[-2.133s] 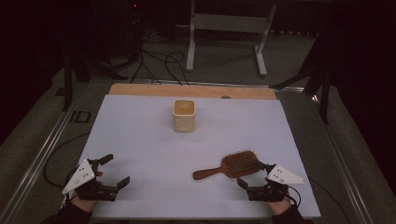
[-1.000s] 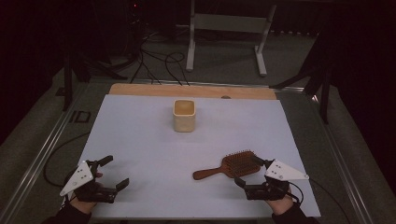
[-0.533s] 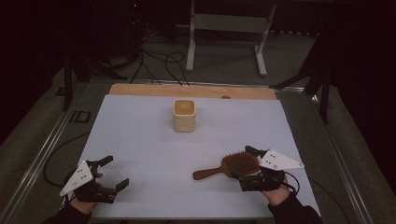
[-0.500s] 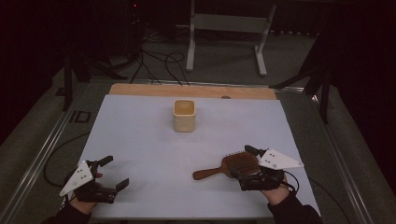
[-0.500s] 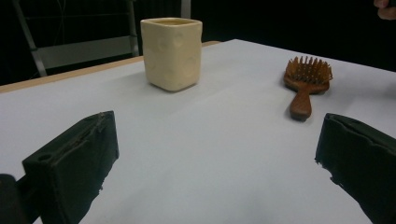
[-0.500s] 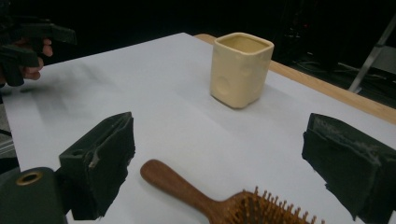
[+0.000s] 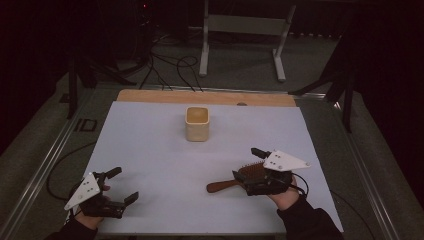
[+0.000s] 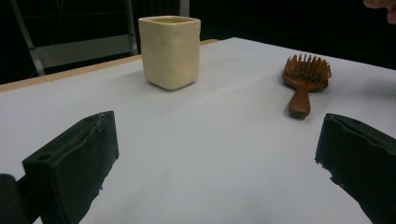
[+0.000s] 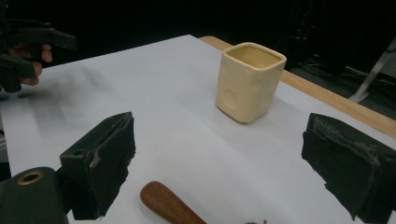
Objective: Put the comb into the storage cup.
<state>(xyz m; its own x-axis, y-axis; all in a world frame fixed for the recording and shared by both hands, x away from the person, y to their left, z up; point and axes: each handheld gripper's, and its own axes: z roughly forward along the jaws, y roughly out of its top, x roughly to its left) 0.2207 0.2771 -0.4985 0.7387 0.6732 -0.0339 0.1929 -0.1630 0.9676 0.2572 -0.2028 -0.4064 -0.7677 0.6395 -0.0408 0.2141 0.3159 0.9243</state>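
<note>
From the high view, the hairbrush (image 7: 240, 179) lies flat on the white bench (image 7: 150, 150) at the near right, bristles up, its handle pointing left. The right tongs (image 7: 246, 165) hang over the brush head with their jaws spread wide, one on each side of it. The left tongs (image 7: 119, 186) rest at the near left, also wide, well apart from the brush. A cream cup (image 7: 197, 123) stands upright near the far middle.

In the left gripper view, the wide jaws frame bare bench, with the cup (image 8: 169, 44) beyond and the hairbrush (image 8: 304, 81) to its right.

In the right gripper view, the brush handle (image 9: 168, 204) lies between the wide jaws, untouched, with the cup (image 9: 250, 80) farther off.
</note>
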